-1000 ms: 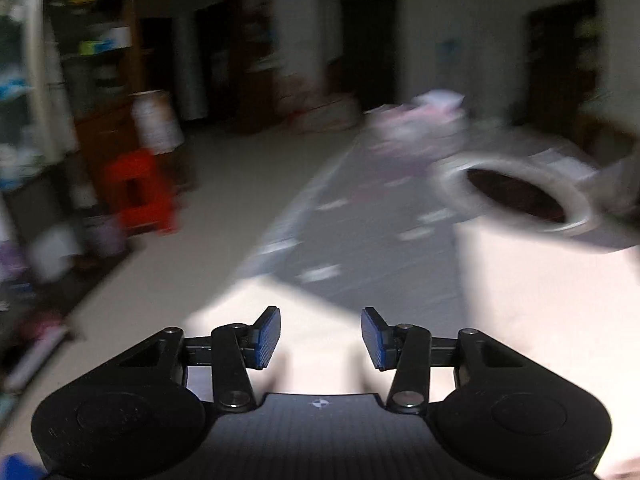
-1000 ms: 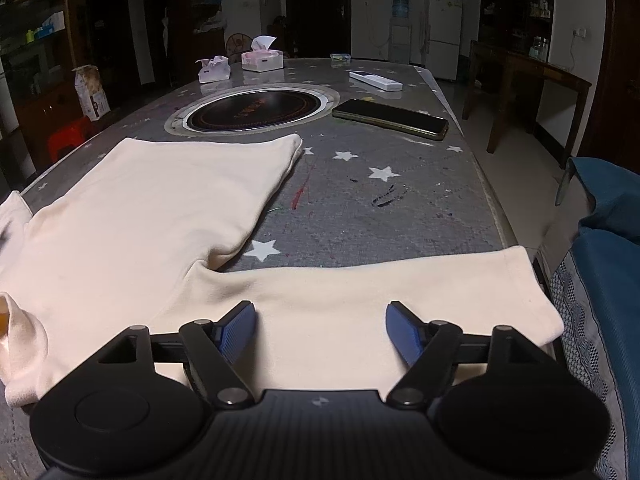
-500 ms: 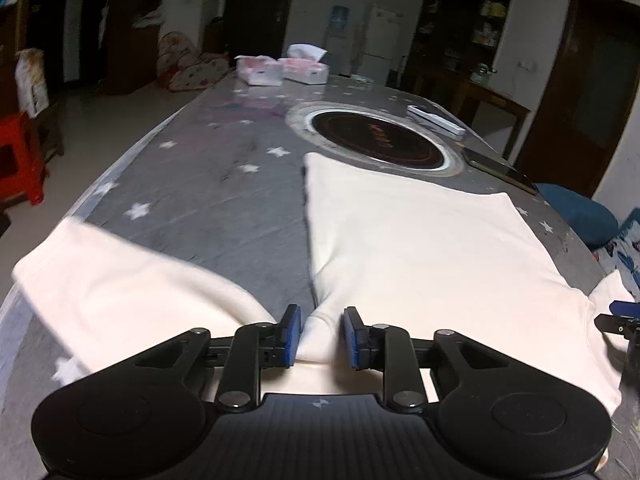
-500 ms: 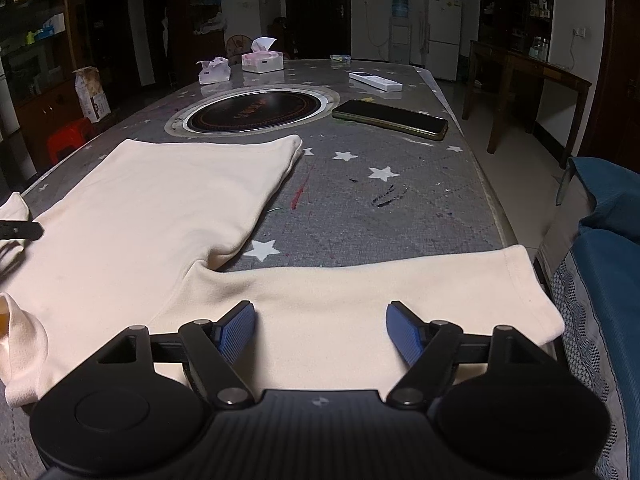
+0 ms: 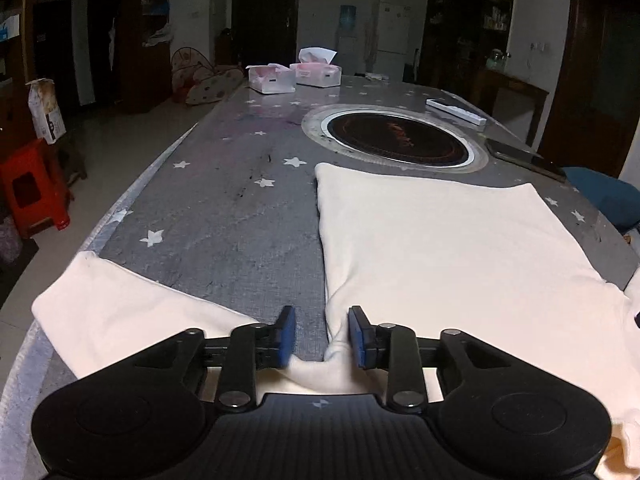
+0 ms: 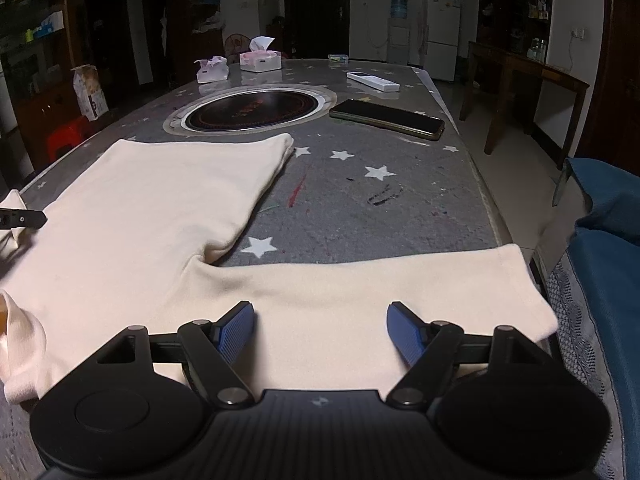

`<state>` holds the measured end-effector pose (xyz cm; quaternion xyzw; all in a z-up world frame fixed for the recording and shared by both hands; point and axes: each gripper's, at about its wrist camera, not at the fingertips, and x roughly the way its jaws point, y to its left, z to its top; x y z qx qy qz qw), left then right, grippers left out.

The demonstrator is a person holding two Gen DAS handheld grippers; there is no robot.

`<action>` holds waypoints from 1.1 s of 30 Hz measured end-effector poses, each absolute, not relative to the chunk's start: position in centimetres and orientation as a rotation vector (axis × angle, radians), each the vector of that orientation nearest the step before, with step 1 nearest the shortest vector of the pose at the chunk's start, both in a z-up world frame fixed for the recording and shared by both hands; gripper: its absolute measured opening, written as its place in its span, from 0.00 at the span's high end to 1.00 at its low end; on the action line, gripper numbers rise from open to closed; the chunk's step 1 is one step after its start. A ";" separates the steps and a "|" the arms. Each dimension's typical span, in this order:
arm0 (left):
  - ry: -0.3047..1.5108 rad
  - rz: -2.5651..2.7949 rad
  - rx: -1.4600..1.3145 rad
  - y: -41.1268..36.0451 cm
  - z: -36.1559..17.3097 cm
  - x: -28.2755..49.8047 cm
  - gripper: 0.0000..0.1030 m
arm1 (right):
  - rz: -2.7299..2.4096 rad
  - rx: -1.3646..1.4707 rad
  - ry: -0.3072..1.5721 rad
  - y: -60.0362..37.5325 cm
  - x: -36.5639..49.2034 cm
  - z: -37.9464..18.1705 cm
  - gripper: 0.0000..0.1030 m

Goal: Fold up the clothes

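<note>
Basically a cream long-sleeved top [image 5: 440, 248] lies spread flat on the grey star-print tabletop [image 5: 224, 216], hem toward the far end near the round inset hotplate [image 5: 394, 138], both sleeves stretched out sideways along the near edge. The left gripper [image 5: 322, 334] sits low at the armpit, where the left sleeve [image 5: 120, 312] meets the body; a bunched ridge of fabric rises between the blue pads, which stand part-spread and have just been opening again, not clearly pressing the cloth. The right gripper [image 6: 320, 330] hovers over the right sleeve [image 6: 380, 284], jaws spread wide, nothing pinched. Step in hand looks like grabbing the sleeves for the first fold inward. To do it well, the left claw should likely close on the full ridge, both layers, before lifting, and the right should take the sleeve's near edge so both fold over evenly without dragging the body. Smaller items on the table: a dark phone [image 6: 386, 119], a white remote [image 6: 372, 81], two tissue boxes [image 5: 294, 76] at the far end. Dim room, a red stool [image 5: 32, 188] on the floor, a white fridge [image 6: 442, 34] at the back.
</note>
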<state>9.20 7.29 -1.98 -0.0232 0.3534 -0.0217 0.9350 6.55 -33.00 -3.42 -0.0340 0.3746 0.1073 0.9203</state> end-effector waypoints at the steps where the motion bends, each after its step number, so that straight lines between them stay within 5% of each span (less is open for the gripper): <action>1: 0.721 -0.044 -0.055 7.3 -1.8 9.1 0.65 | 0.214 -0.072 0.768 -33.1 6.5 -3.3 0.28; 11: 0.692 -0.184 -0.055 4.2 0.8 6.8 0.55 | 0.054 0.017 0.765 -38.2 5.9 -3.2 0.46; 24: 0.723 -0.359 -0.030 -0.9 0.6 5.8 0.55 | -0.103 0.176 0.749 -44.7 6.1 -3.9 0.56; 33: 0.722 -0.430 0.002 -3.0 0.7 4.6 0.54 | -0.080 0.253 0.722 -45.4 6.5 -4.1 0.81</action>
